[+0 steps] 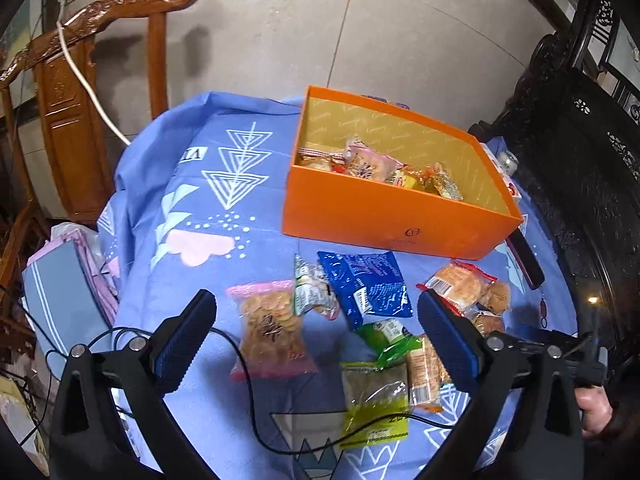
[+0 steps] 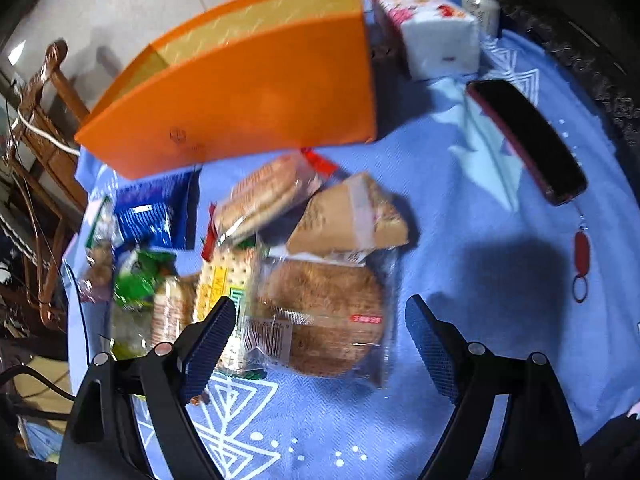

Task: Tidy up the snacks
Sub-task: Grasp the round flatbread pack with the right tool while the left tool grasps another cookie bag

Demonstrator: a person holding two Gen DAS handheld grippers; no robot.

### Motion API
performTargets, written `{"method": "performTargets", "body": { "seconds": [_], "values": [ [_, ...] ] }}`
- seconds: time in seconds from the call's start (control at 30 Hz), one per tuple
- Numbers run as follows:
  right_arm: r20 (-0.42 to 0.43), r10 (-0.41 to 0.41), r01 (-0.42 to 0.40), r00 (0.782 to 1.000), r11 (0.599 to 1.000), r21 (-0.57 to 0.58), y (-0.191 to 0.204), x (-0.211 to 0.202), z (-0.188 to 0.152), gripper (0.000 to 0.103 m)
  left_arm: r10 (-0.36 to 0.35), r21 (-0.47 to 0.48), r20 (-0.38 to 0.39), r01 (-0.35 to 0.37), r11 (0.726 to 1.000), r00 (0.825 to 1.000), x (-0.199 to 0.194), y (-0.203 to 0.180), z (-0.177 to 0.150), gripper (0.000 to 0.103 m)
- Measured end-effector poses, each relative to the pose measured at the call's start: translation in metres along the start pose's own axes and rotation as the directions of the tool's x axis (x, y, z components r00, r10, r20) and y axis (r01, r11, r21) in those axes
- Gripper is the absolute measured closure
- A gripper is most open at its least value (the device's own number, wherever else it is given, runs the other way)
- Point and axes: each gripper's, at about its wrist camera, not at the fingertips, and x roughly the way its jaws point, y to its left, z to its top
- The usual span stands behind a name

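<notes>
An orange box [image 1: 384,220] with several wrapped snacks inside stands at the back of the blue-clothed table [image 1: 200,208]; it also shows in the right wrist view [image 2: 248,104]. Loose snacks lie in front of it: a pink-edged cracker bag [image 1: 270,330], a blue packet [image 1: 366,282], a yellow-green packet [image 1: 374,400]. My left gripper [image 1: 316,336] is open and empty above them. My right gripper [image 2: 320,336] is open and empty, its fingers either side of a round brown bread in clear wrap [image 2: 324,320]. A triangular brown pastry [image 2: 348,216] lies just beyond.
A dark phone [image 2: 528,140] with a red charm lies at the right. A tissue pack [image 2: 428,24] and a can [image 2: 482,8] stand behind the box. A carved wooden chair [image 1: 80,80] is at the left, dark furniture [image 1: 580,160] at the right. A black cable [image 1: 248,380] crosses the cloth.
</notes>
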Motion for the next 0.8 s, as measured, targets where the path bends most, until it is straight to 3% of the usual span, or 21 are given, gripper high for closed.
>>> {"method": "performTargets", "body": {
  "seconds": [0.2,0.33,0.63,0.8],
  "values": [
    [-0.014,0.005,-0.004,1.0,1.0,0.027,-0.003,0.017,0.0,0.016,0.019,-0.008,-0.007,-0.02,1.0,1.0,-0.008,0.006,-0.011,0.004],
    [-0.017,0.021,-0.021,1.0,0.999,0.032,-0.006,0.017,-0.002,0.027,0.025,0.015,-0.028,-0.024,1.0,0.999,-0.003,0.003,-0.019,0.004],
    [-0.005,-0.037,0.037,0.999,0.999,-0.018,-0.01,-0.002,-0.018,0.032,0.045,0.125,-0.078,-0.035,0.991,0.996,0.023,-0.016,-0.035,0.004],
    [-0.021,-0.058,0.058,0.998,0.998,0.005,-0.016,-0.003,-0.025,0.032,0.08,0.108,-0.106,-0.068,0.992,0.991,0.055,-0.003,-0.033,0.004]
  ]
}}
